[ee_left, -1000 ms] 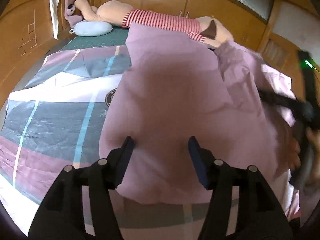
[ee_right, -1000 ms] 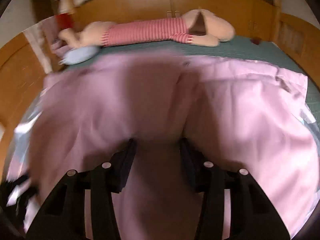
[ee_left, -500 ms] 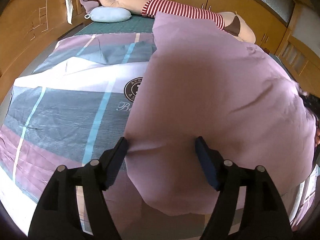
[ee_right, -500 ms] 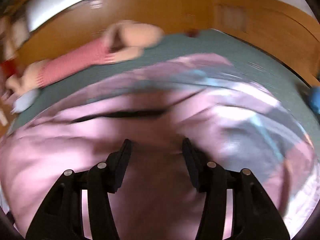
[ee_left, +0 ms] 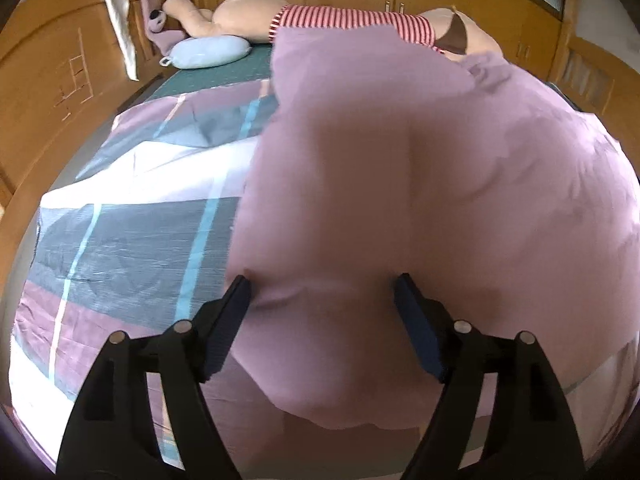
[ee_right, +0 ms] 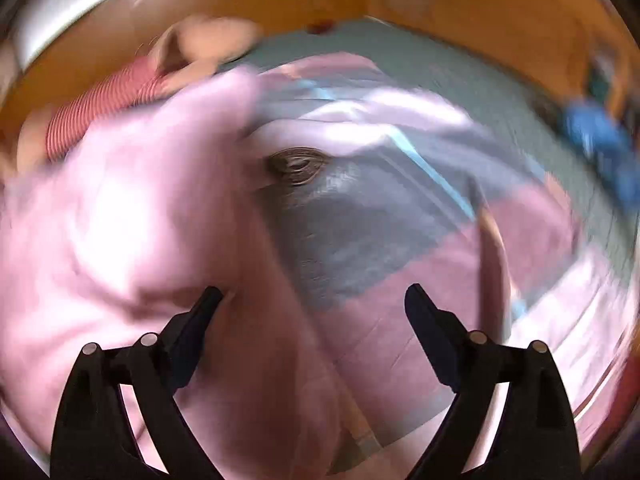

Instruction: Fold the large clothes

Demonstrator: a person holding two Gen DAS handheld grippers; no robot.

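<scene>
Pink fabric, the plain underside of a large bed cover, lies folded over on the bed and fills most of the left wrist view, its edge running down across the patterned face of the cover with its grey, white and mauve blocks and light blue stripes. The left gripper points down at this pink fold with its jaws spread wide, having just been opening; the cloth sits between the fingers, its left edge touching the left pad, but it is not pinched. The right gripper also stands wide apart, its jaws having just sprung open, and nothing is clamped between them; the pink cloth billows just beside its left finger, while the patterned cover with a round emblem lies beyond. That view is heavily blurred. At the far end of the bed lie a plush toy in a red-striped top and a pale blue cushion.
</scene>
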